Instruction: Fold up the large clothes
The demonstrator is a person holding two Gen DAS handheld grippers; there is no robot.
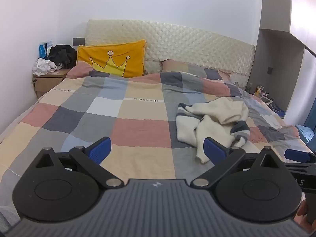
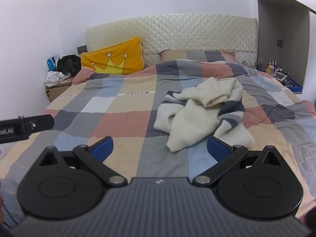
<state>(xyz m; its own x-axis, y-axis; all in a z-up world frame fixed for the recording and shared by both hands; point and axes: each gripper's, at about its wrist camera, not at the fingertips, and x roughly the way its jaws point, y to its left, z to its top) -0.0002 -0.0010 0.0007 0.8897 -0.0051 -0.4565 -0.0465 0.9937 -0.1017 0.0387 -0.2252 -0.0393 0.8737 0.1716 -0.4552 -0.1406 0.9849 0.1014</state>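
Both grippers are held level above the near edge of the bed, pointed toward the far headboard (image 1: 169,37). On the left gripper (image 1: 157,148) the blue fingers (image 1: 99,150) are spread wide apart, with nothing between them. On the right gripper (image 2: 160,148) the fingers (image 2: 103,148) are likewise spread wide, gripping nothing. A crumpled cream sweater (image 2: 203,112) with grey stripes lies unfolded on the checked duvet (image 2: 122,122), right of centre, just beyond the right gripper. A yellow crown pillow (image 1: 112,60) is propped at the far left against the headboard.
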